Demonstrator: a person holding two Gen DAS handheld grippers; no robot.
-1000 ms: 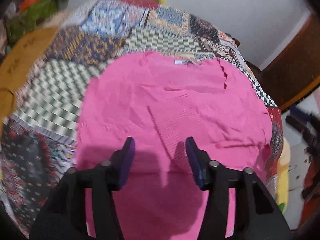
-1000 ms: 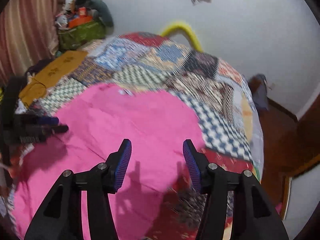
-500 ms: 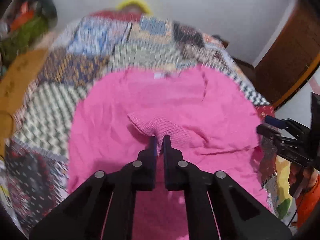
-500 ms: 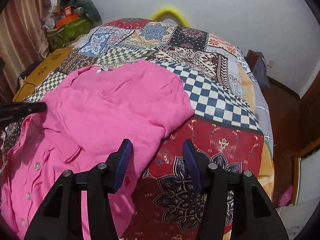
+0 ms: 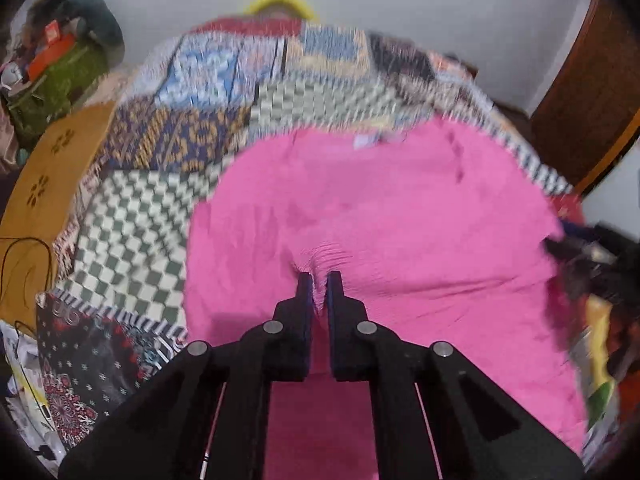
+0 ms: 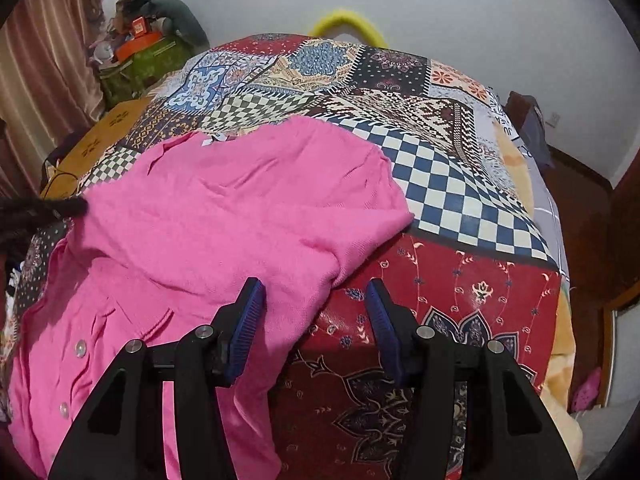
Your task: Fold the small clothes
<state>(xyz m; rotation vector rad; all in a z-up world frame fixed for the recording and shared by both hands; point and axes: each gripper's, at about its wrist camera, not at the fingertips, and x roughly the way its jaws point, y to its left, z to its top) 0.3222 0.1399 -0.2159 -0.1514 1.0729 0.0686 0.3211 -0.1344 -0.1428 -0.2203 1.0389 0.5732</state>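
A pink knitted top (image 5: 392,216) lies spread on a patchwork bedspread (image 5: 136,224). My left gripper (image 5: 319,280) is shut on a pinched fold of the pink top near its middle. In the right wrist view the pink top (image 6: 224,216) has a folded-over layer, with a buttoned edge at the lower left. My right gripper (image 6: 316,292) is open and empty, over the top's right edge where it meets the red patch of the bedspread (image 6: 460,280). The left gripper's tip (image 6: 60,208) shows at the far left of that view.
A yellow-brown cloth (image 5: 44,176) lies at the bed's left side. A green bag with clutter (image 6: 144,60) stands at the back left. A yellow hoop (image 6: 344,24) is behind the bed. The bed's right edge drops to a wooden floor (image 6: 580,184).
My left gripper shut on a fold of the pink top and keeps its hold, now closer in. My right gripper moved right to the top's edge and stays open.
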